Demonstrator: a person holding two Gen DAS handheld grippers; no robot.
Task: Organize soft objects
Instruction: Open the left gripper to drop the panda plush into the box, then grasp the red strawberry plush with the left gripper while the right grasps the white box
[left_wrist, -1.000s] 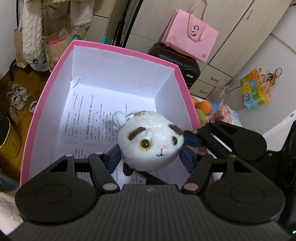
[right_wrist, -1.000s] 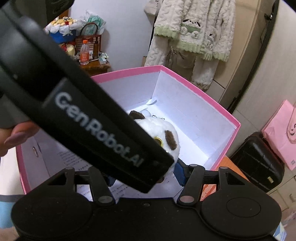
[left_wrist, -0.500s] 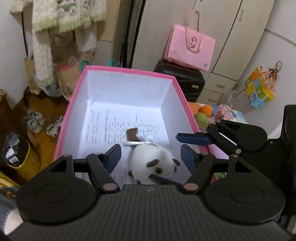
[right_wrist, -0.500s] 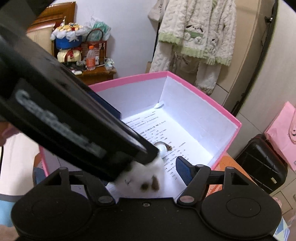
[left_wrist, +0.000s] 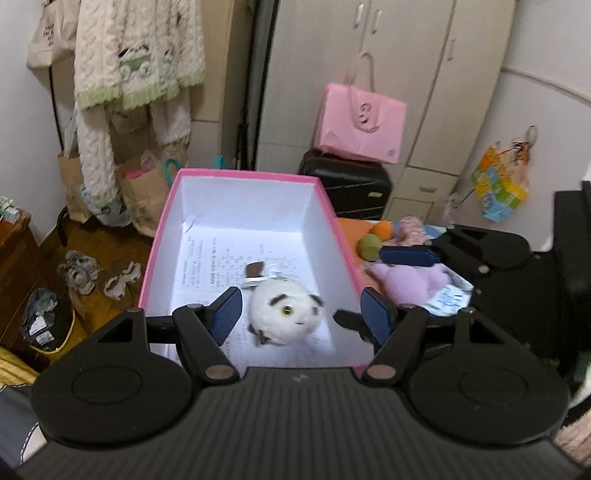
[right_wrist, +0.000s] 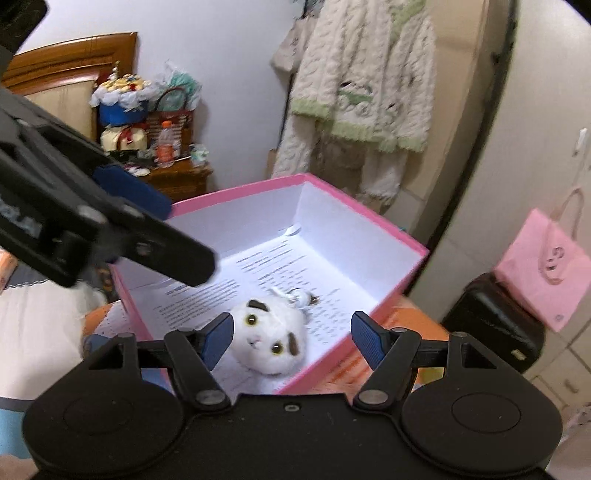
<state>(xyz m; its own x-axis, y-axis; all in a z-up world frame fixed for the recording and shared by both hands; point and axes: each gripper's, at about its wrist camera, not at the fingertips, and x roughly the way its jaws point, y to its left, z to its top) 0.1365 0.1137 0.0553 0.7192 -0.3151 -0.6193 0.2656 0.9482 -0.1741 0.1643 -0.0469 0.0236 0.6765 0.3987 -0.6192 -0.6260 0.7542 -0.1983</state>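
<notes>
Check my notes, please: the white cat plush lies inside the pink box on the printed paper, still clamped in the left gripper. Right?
Not quite. The cat plush does lie in the pink box on the printed paper, but the left gripper is open and empty, its pads clear of the plush. The left wrist view shows it.

The left gripper (right_wrist: 122, 206) crosses the right wrist view blurred, its body cut off by the left edge, and it hides the box's (right_wrist: 369, 206) near-left wall. In the left wrist view, the right gripper's finger (left_wrist: 406, 255) covers part of the purple plush (left_wrist: 410, 282). The print on the paper (left_wrist: 221, 266) lining the box is too small to read.
</notes>
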